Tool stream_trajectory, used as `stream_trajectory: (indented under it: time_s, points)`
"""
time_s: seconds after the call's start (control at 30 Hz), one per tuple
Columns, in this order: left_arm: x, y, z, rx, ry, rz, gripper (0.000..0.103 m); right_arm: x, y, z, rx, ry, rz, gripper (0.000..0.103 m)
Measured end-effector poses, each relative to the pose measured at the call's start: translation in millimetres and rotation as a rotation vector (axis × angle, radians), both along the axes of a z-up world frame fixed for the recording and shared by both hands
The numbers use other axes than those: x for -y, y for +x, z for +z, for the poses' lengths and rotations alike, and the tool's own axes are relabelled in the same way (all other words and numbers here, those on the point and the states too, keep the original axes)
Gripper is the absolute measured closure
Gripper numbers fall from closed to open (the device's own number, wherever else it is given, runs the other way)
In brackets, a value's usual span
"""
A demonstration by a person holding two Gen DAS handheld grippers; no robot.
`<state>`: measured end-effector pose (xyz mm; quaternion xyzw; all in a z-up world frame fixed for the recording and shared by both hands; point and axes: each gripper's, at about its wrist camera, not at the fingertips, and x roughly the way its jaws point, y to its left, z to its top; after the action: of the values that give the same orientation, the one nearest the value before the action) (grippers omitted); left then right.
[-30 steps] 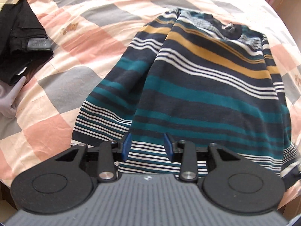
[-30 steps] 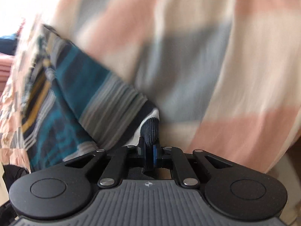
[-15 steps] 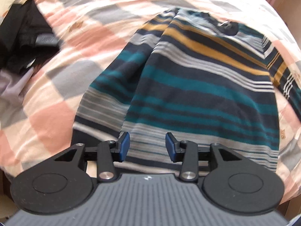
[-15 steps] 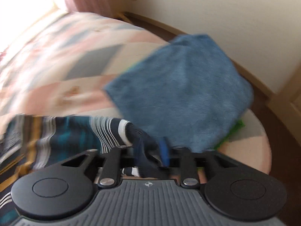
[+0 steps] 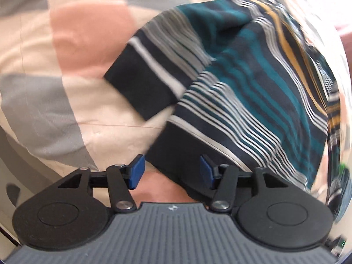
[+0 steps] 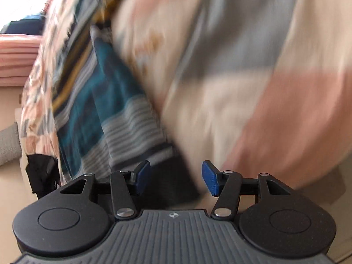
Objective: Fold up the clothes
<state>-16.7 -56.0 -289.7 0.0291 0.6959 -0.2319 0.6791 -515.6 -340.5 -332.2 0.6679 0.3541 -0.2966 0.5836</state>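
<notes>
A sweater (image 5: 253,83) striped in teal, navy, white and mustard lies on the checked bedspread (image 5: 72,50). Its left sleeve ends in a navy cuff (image 5: 140,88) that lies flat beside the body. My left gripper (image 5: 171,172) points steeply down over the corner of the navy hem (image 5: 182,154). Its jaws are opening; the hem lies between them, and neither pad presses on it. In the blurred right wrist view, my right gripper (image 6: 177,178) is also opening. A dark navy end of the sweater (image 6: 176,173) sits loose between its pads.
The pink, grey and cream bedspread (image 6: 253,88) fills both views. Its edge drops off at the lower left (image 5: 19,154). Pink folded fabric (image 6: 15,50), a grey piece (image 6: 8,145) and a black garment (image 6: 41,171) show at the left of the right wrist view.
My left gripper dropped close to the sweater's hem corner and spread its jaws. My right gripper, shut on the sleeve's cuff before, has let go, and it swung from the blue towel back over the bedspread.
</notes>
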Motion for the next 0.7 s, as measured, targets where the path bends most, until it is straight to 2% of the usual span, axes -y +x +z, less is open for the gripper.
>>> stream_trajectory:
  time_s: [0.07,0.2,0.23,0.27,0.3,0.33,0.4,0.5,0.53,0.6,0.63,0.7]
  points:
    - [2,3,-13,-0.011,0.005,0.000,0.052,-9,3,0,-0.019,-0.026,0.001,0.042]
    - [18,8,-36,-0.003,0.037,-0.067,0.052,-21,7,-3,-0.049,-0.073,-0.030,0.042]
    - [22,9,-40,-0.006,0.032,-0.081,0.056,-23,10,-4,-0.056,-0.081,-0.030,0.041]
    - [26,9,-42,-0.016,0.024,-0.099,0.072,-23,14,-7,-0.054,-0.090,-0.023,0.042]
    - [30,9,-42,-0.030,0.008,-0.125,0.088,-24,18,-7,-0.048,-0.099,-0.007,0.074]
    - [33,7,-39,-0.035,-0.001,-0.160,0.102,-25,22,-4,-0.038,-0.109,0.020,0.097]
    - [31,2,-17,0.015,-0.062,-0.232,0.102,-28,25,9,-0.011,-0.148,0.072,0.099]
    - [-2,-4,24,0.070,-0.242,-0.271,0.102,-28,6,54,0.044,-0.292,0.129,0.100]
    - [-12,-7,29,0.084,-0.241,-0.298,0.101,-29,-7,64,0.033,-0.325,0.127,0.102]
    - [-22,-16,22,0.084,-0.192,-0.344,0.100,-30,-31,78,-0.003,-0.373,0.119,0.102]
    - [-22,-20,12,0.065,-0.159,-0.353,0.100,-31,-39,72,-0.039,-0.366,0.106,0.102]
    - [-10,-31,-12,0.060,-0.033,-0.382,0.102,-33,-40,50,-0.112,-0.313,0.085,0.102]
